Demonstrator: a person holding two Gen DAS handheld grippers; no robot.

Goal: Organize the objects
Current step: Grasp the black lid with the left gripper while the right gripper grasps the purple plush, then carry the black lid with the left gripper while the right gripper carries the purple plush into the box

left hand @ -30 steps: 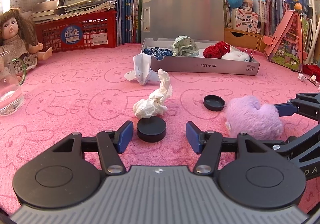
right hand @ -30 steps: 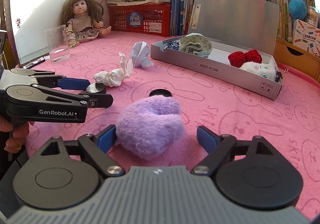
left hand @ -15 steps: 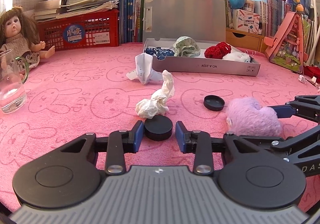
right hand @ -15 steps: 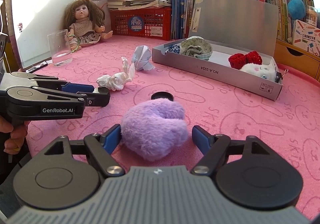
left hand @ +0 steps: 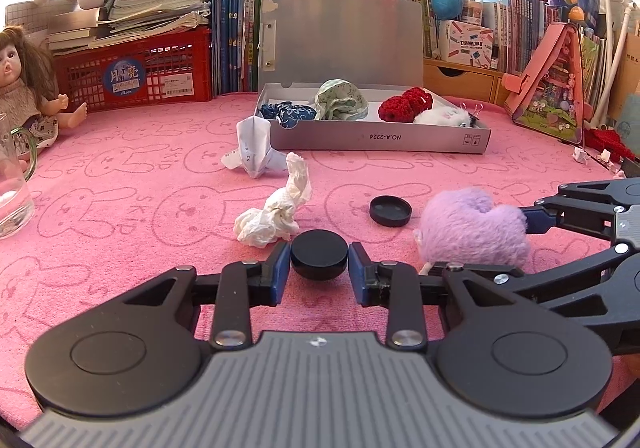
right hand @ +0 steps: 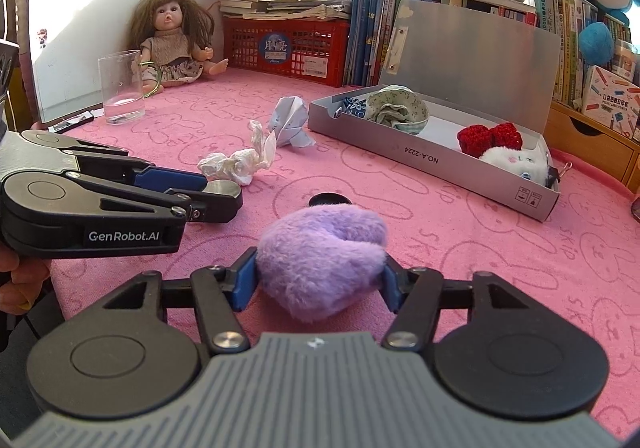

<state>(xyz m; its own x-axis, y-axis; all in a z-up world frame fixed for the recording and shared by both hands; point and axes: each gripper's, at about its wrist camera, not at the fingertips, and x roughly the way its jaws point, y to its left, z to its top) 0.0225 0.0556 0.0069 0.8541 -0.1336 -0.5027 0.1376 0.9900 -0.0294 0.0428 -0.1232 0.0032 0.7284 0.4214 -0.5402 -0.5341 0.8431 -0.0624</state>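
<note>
A black round cap (left hand: 319, 254) sits on the pink cloth with my left gripper (left hand: 319, 268) shut on it, one blue pad against each side. In the right wrist view that left gripper (right hand: 212, 191) reaches in from the left. A fluffy purple plush (right hand: 320, 260) lies between the pads of my right gripper (right hand: 319, 282); its jaws are closing and both pads press into the fur. From the left wrist view the plush (left hand: 472, 228) lies to the right with the right gripper (left hand: 476, 244) around it.
A second black lid (left hand: 390, 210), a crumpled tissue (left hand: 272, 215) and folded paper (left hand: 254, 151) lie ahead. Behind them stands an open grey box (left hand: 380, 137) with cloth and plush items. A glass mug (right hand: 122, 87), a doll (right hand: 172, 43) and a red crate (left hand: 136, 73) are at the left.
My left jaws closed from wide apart onto the black cap. The right jaws narrowed from well clear of the purple plush until the pads touch it. Neither hand shifted much.
</note>
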